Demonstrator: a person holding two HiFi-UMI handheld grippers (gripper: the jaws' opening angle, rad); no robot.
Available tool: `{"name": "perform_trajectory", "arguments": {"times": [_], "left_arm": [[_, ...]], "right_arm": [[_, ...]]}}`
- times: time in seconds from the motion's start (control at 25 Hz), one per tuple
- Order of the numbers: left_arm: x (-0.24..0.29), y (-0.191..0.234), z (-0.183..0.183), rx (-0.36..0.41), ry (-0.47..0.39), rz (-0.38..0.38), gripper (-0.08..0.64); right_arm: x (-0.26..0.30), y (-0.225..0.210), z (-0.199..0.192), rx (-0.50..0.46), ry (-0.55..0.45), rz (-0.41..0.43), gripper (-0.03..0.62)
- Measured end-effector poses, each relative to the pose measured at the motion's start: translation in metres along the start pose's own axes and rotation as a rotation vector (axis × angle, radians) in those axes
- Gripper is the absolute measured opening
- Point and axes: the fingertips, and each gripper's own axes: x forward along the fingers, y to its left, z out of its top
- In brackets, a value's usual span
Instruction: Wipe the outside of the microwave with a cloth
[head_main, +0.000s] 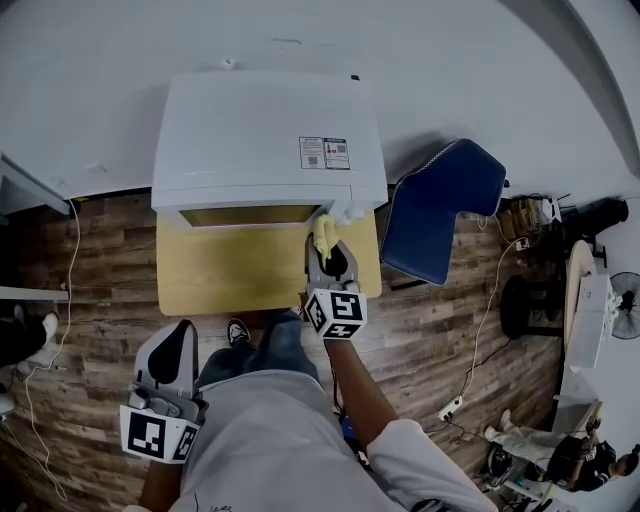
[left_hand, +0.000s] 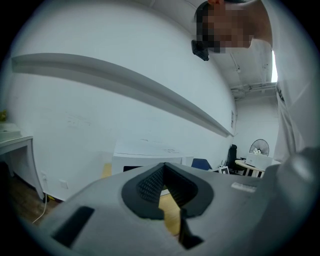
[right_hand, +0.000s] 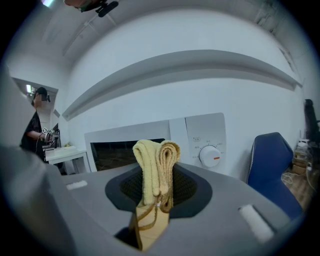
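Yellow terry cloth, folded into a thick wad, stands upright between the jaws of my right gripper, which are clamped on its lower part so that the looped top pokes out above the dark pads. Through the right gripper view I see that wad in front of the white microwave, lined up roughly where the dark door window meets the control panel, with the round dial off to its right. From the head view the cloth sits right at the microwave's front edge near its right end; I cannot tell whether it touches the face. The microwave rests at the back of a small light wooden table, with printed labels on its top panel, and the table stands against a white wall on a wood-plank floor. A blue chair stands just beside the table's right side. My left gripper is held low and well away from the microwave, down by my left leg, pointing towards the table. In the left gripper view its jaws are drawn nearly together, showing only a thin sliver of tabletop, and nothing is between them.
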Motion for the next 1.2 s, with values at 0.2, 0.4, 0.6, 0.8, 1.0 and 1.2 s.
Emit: {"name": "perform_trajectory", "arguments": {"times": [0.2, 0.4, 0.6, 0.8, 1.0, 1.2], "left_arm": [[-0.008, 0.012, -0.002, -0.010, -0.006, 0.032, 0.000], [-0.014, 0.019, -0.003, -0.012, -0.006, 0.052, -0.003], [-0.014, 0.024, -0.005, -0.019, -0.004, 0.059, -0.003], [-0.014, 0.027, -0.005, -0.024, -0.005, 0.064, -0.003], [-0.016, 0.032, -0.006, -0.027, -0.003, 0.076, -0.003], [-0.019, 0.035, -0.008, -0.030, 0.002, 0.083, -0.003]], "right_arm": [[0.014, 0.001, -0.009, 0.052, 0.020, -0.040, 0.112], [0.026, -0.003, -0.014, 0.089, 0.020, -0.089, 0.112], [0.034, 0.010, -0.016, 0.077, 0.021, -0.059, 0.112], [0.036, 0.021, -0.018, 0.080, 0.022, -0.033, 0.112], [0.041, 0.040, -0.022, 0.079, 0.028, 0.019, 0.114], [0.048, 0.068, -0.026, 0.052, 0.036, 0.093, 0.114]]}}
